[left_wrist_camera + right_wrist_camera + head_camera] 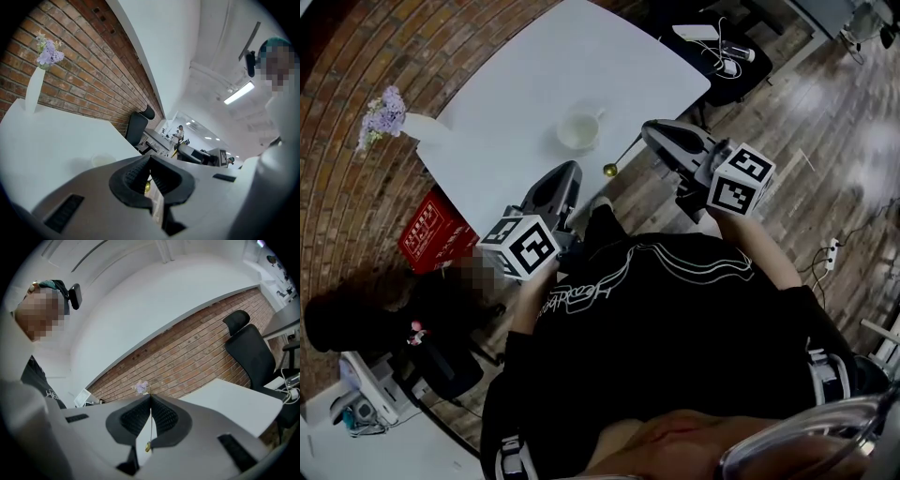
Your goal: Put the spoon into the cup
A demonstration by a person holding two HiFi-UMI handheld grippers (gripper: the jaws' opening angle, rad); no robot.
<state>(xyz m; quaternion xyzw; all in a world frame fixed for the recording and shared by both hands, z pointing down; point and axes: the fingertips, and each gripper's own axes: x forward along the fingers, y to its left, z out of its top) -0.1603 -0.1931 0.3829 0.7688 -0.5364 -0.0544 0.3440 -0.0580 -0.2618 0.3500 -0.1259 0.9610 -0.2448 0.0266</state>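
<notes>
A white cup (578,131) stands near the front edge of the white table (525,84); it shows faintly as the cup (103,160) in the left gripper view. My right gripper (647,129) is shut on the thin handle of a gold spoon (611,168), whose bowl hangs just right of the cup, over the table's edge. In the right gripper view the spoon handle (150,427) runs between the closed jaws of the right gripper (150,396). My left gripper (573,169) sits below the cup, jaws together and holding nothing. The spoon bowl (146,186) glints behind the left gripper (150,158).
A white vase with purple flowers (386,117) stands at the table's left corner by the brick wall. A red box (431,230) sits on the floor left of me. A black chair (717,42) with cables on it stands beyond the table's right end.
</notes>
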